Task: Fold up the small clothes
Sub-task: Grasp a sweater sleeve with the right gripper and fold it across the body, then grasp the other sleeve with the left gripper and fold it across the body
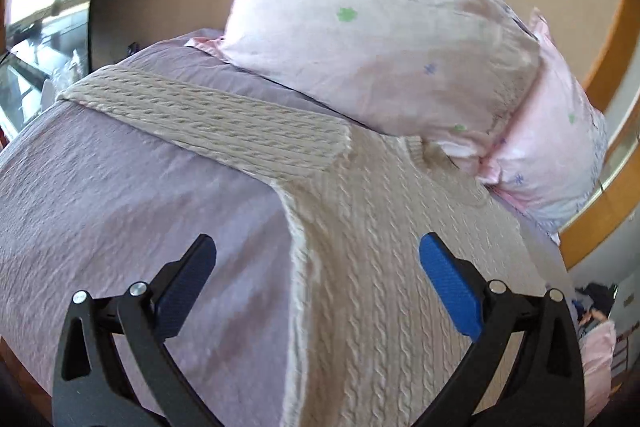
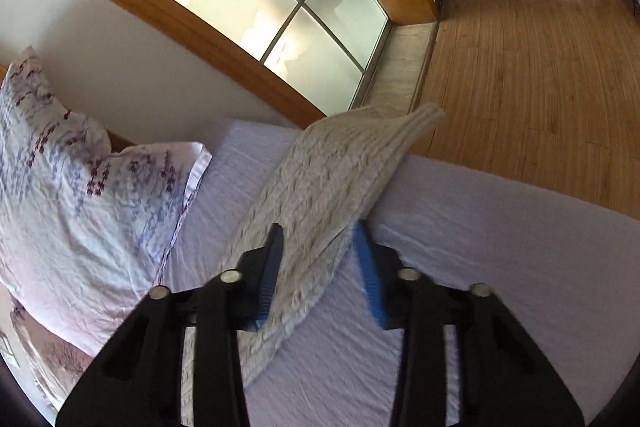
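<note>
**Sleeve fold under way**

The cable-knit sweater (image 1: 360, 267) lies flat on the bed (image 1: 100, 207), collar at the pillows (image 1: 380, 39). The right gripper (image 2: 320, 267) is clamped on one sleeve (image 2: 332, 167), lifted near the bed's edge. The left gripper (image 1: 318, 267) hovers with fingers apart, empty. Next, likely: carry the sleeve across the body and release.

Sweater (image 1: 360, 267) on bed (image 1: 120, 207), pillows (image 1: 380, 39) behind it
</note>
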A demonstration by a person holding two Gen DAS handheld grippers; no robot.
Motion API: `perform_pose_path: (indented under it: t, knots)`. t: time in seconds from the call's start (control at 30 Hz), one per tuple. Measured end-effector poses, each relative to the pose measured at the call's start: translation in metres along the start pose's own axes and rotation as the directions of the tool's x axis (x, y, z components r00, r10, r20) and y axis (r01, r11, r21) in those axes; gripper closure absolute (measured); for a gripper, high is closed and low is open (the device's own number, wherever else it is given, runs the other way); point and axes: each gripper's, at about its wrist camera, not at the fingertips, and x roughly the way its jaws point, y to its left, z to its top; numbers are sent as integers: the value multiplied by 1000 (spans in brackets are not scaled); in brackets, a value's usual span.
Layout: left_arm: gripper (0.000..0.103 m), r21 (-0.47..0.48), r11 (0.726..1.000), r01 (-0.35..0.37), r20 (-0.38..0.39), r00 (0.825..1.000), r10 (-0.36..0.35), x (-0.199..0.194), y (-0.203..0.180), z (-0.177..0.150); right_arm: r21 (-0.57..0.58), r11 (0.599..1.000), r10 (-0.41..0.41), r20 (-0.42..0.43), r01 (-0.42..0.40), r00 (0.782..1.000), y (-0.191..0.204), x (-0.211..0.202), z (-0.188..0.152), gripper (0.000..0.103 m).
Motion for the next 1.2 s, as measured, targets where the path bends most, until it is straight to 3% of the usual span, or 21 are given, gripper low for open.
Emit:
perform_pose_path:
  t: [0.1,0.17,0.23,0.33,0.4,0.43,0.47,0.53,0.57,0.63,0.7,0.73,0.77,0.83,0.87,0.9,1.07,1.1,1.17,1.2]
  knots:
    - [5,-92,995,-43,11,999,45,4,37,20,-16,1000,19,14,-19,1000,1,6,3,95]
    - [15,-128,989,-77,5,997,78,6,61,32,-161,984,86,79,-73,993,32,-17,-12,95]
    - [19,-166,981,-100,-5,995,101,8,84,45,-287,944,190,73,-162,979,75,-36,-33,96]
    - [28,-261,957,-126,-14,992,127,15,118,64,-471,808,390,-24,-355,921,159,-77,-92,96]
    - [30,-320,940,-118,-28,993,115,20,134,71,-572,666,484,-157,-479,861,223,-95,-152,96]
    - [31,-338,934,-116,-32,993,111,24,139,74,-595,614,502,-213,-519,838,244,-98,-177,96]
    - [31,-344,931,-124,-35,992,119,27,143,76,-611,540,514,-306,-580,801,274,-96,-216,96]
    - [31,-353,922,-158,-43,987,153,35,148,83,-609,456,477,-448,-649,756,312,-83,-282,96]
    - [31,-361,917,-168,-48,986,162,39,151,86,-613,428,436,-504,-665,745,324,-74,-311,95]
    - [31,-390,901,-190,-66,982,178,49,158,92,-612,375,265,-648,-696,714,346,-46,-383,95]
    - [31,-417,887,-197,-81,980,179,58,167,96,-579,388,132,-735,-717,665,350,-31,-418,95]
    - [31,-427,883,-193,-76,981,178,61,171,98,-549,393,127,-762,-738,635,347,-33,-422,90]
    - [31,-428,883,-196,-71,981,183,63,173,102,-526,395,161,-768,-754,620,346,-35,-416,84]
    - [33,-439,878,-188,-64,982,178,66,179,108,-576,378,210,-709,-725,673,344,-47,-395,40]
    - [37,-453,873,-180,-57,983,173,67,184,111,-610,371,248,-662,-701,707,340,-55,-380,33]
    - [39,-471,865,-172,-51,985,168,68,189,114,-623,371,282,-631,-689,722,334,-58,-363,27]
    - [69,-583,802,-131,-33,990,137,71,228,128,-627,413,307,-587,-660,749,305,-64,-324,27]
    - [74,-602,787,-135,-35,989,144,71,235,129,-626,423,299,-587,-655,753,300,-61,-321,27]
    - [93,-607,774,-179,-54,981,184,70,242,133,-629,430,284,-587,-647,759,289,-57,-320,27]
    - [94,-599,777,-195,-57,978,201,68,240,135,-631,435,277,-585,-643,762,284,-54,-320,27]
